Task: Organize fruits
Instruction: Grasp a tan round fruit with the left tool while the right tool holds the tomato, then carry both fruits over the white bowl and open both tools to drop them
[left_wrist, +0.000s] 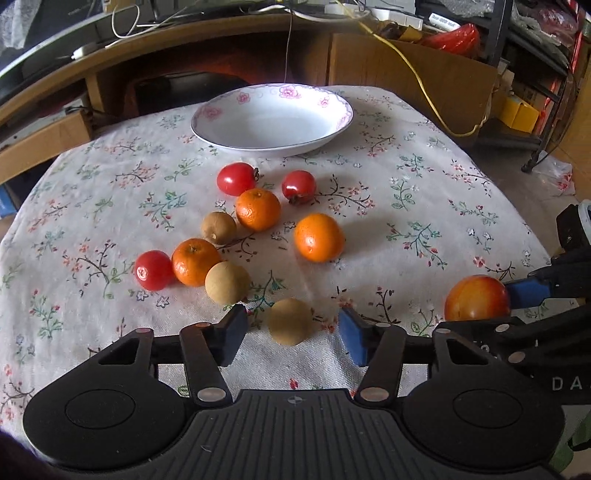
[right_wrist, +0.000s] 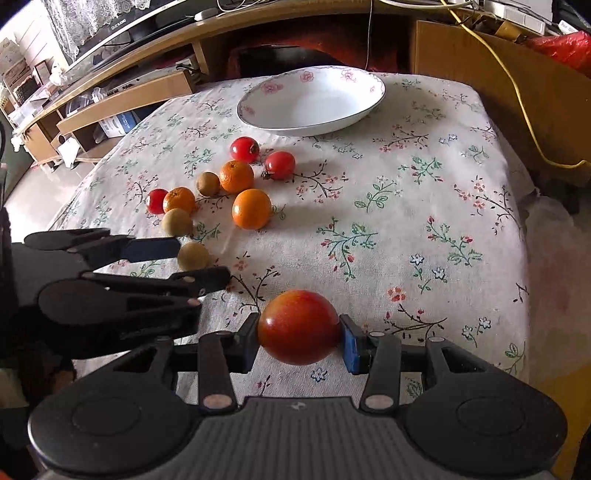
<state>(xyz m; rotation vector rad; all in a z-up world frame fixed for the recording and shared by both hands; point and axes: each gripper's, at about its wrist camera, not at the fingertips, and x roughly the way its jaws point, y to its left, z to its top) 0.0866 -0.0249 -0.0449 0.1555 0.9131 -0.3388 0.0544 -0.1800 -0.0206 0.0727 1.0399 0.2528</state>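
Observation:
My right gripper is shut on a red-yellow apple, low over the near right of the table; the apple also shows in the left wrist view. My left gripper is open, its fingers either side of a tan round fruit without touching it; the same fruit shows in the right wrist view. A white floral plate stands empty at the table's far side. Oranges, small red fruits and other tan fruits lie clustered mid-table.
The table has a floral cloth. A wooden desk with cables runs behind it, with cardboard boxes and a yellow cable at the back right. The right gripper's body is at the left view's right edge.

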